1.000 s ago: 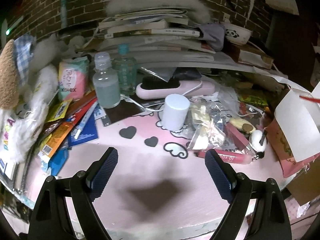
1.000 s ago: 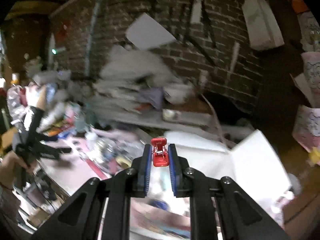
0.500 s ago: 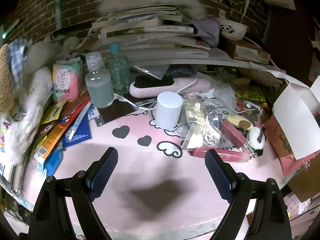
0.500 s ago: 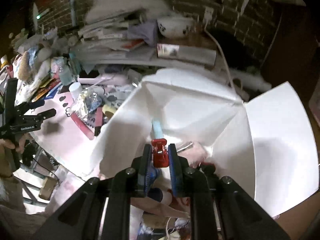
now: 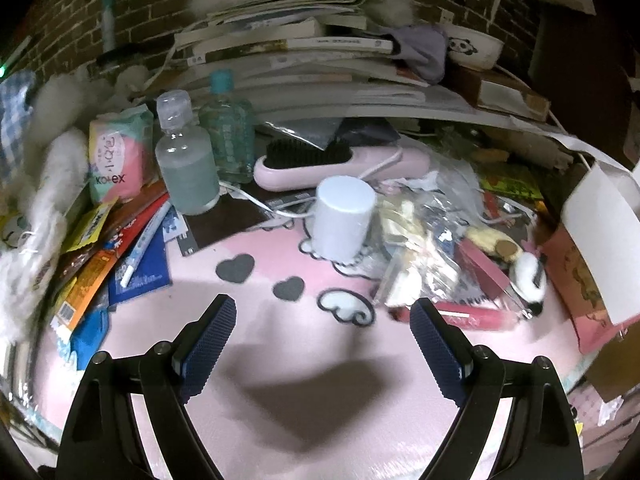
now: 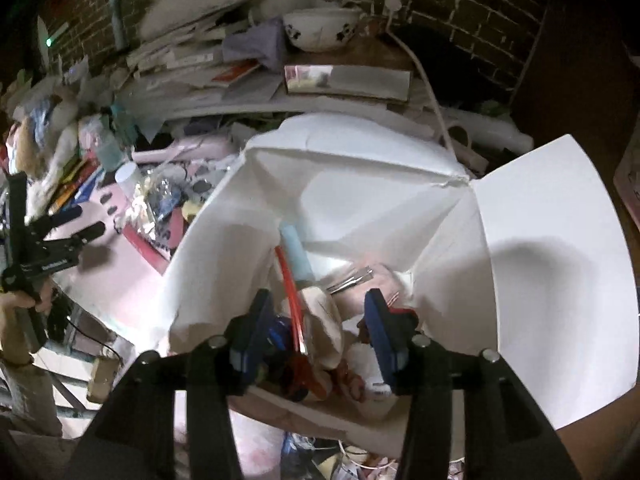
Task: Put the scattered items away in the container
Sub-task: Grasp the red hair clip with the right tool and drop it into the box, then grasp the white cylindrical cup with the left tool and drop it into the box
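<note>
My right gripper (image 6: 318,300) is open and empty over the open white box (image 6: 540,280), whose flaps are spread. Inside lie a light blue tube (image 6: 296,252), a red stick (image 6: 288,276), tweezers (image 6: 348,280) and a small red clip (image 6: 402,314) beside my right finger. My left gripper (image 5: 320,320) is open and empty, low over the pink table (image 5: 280,360). Ahead of it stand a white cylinder (image 5: 342,218), a pink tube (image 5: 472,314) and clear packets (image 5: 416,248). The box edge (image 5: 600,232) shows at the right.
Two bottles (image 5: 188,168), a Kotex pack (image 5: 118,160), a pink hairbrush (image 5: 340,160) and snack packets (image 5: 92,256) crowd the table's back and left. Stacked books (image 5: 300,60) and a panda bowl (image 5: 474,46) sit behind. A brick wall (image 6: 460,0) backs everything.
My right gripper swung over the box and opened, letting go of the red clip, which now lies in the box. My left gripper moved slightly closer to the table items.
</note>
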